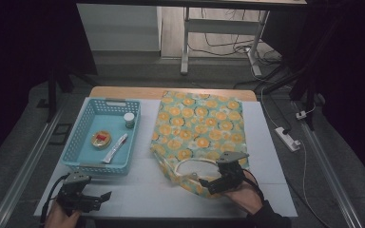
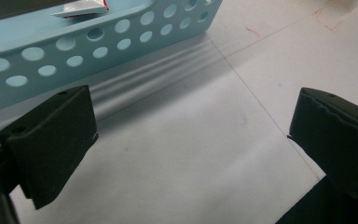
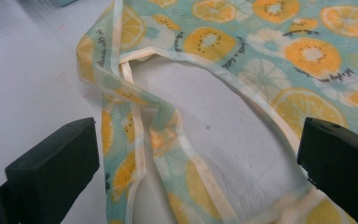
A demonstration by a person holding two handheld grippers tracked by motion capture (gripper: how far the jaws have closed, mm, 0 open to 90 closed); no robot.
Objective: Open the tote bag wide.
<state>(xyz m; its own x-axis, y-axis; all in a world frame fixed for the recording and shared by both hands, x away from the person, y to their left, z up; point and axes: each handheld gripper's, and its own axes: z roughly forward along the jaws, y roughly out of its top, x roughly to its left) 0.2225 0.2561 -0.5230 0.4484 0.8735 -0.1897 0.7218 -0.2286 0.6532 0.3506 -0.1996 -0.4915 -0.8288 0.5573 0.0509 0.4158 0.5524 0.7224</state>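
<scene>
Black jaws stand wide apart on both our grippers, holding nothing. Our left gripper (image 1: 105,195) waits at the near left of the white table (image 1: 138,190), its jaws pointing toward 3 o'clock, with the blue basket (image 1: 76,145) just beyond it at 12 o'clock. Our right gripper (image 1: 204,183) sits at the near edge of the fruit-print bag (image 1: 199,128), pointing toward 9 o'clock over the handle loop (image 1: 195,162). In the right gripper view, the twisted handle strap (image 3: 140,116) lies between the open jaws, nearer the left one.

We judge the step in hand to be taking hold of that strap to lift or open the bag. To do it well, we should drop the jaws until the lower one slides under the strap, and close on the single band rather than the bunched fold, so the mouth opens cleanly.

Farther off, inside the basket, lie a white tube (image 1: 115,148), a round tin (image 1: 100,139) and a small jar (image 1: 129,119) at the far right corner.
</scene>
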